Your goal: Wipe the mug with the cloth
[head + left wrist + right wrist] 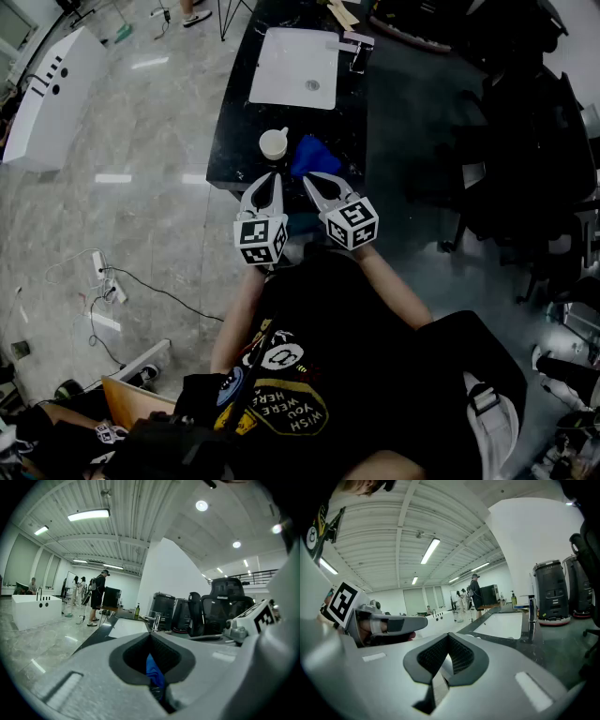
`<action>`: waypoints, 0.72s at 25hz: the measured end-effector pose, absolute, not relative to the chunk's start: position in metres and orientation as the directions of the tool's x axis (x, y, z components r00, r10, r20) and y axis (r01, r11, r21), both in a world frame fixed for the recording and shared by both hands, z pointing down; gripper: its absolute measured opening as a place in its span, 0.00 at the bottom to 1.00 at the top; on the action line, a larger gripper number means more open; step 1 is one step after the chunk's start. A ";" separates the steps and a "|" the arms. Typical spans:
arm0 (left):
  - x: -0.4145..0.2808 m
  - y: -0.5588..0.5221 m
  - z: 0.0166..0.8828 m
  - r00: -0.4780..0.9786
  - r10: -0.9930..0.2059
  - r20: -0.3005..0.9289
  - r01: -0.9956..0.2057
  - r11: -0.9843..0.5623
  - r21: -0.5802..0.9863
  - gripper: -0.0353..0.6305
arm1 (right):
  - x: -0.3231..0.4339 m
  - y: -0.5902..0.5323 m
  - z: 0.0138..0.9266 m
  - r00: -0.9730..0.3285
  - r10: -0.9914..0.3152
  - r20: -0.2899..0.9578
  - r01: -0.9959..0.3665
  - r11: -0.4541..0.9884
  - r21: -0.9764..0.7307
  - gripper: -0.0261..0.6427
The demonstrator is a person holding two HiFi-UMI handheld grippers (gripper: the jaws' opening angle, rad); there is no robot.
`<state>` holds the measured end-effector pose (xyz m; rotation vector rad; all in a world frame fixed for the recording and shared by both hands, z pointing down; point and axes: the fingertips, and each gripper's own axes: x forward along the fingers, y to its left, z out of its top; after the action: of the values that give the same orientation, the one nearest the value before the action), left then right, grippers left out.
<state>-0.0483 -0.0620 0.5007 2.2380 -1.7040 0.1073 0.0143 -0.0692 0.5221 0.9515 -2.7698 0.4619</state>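
Observation:
A cream mug (273, 144) stands near the front edge of the black counter (234, 141), with a crumpled blue cloth (314, 155) just right of it. Both grippers hover side by side at the counter's front edge, pointing at these. My left gripper (269, 175) is shut and empty, its tip just short of the mug. My right gripper (310, 178) is also shut and empty, its tip at the cloth's near edge. In the left gripper view the shut jaws of the left gripper (150, 635) frame a strip of blue cloth (153, 670) beyond them. The right gripper (449, 635) holds nothing.
A white sink (292, 66) with a faucet (357, 52) lies farther back on the counter. Dark appliances (164, 611) stand beside it. Black office chairs (525, 159) crowd the right side. Cables (112, 281) lie on the floor at left. People (98, 597) stand far off.

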 end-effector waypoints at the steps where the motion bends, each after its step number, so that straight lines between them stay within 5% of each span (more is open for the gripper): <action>1: -0.049 -0.063 0.501 0.284 -0.925 0.254 -0.949 -0.233 0.210 0.06 | 0.014 -0.070 0.523 -0.780 -0.568 0.264 -0.623 0.747 -0.233 0.04; 18: -0.072 -0.058 0.512 0.280 -0.922 0.268 -0.951 -0.227 0.212 0.06 | 0.003 -0.068 0.537 -0.769 -0.579 0.270 -0.635 0.740 -0.223 0.04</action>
<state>-0.0723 -0.0580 0.5123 2.2245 -1.7022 0.1221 0.0034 -0.0683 0.5371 0.9714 -2.7573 0.4523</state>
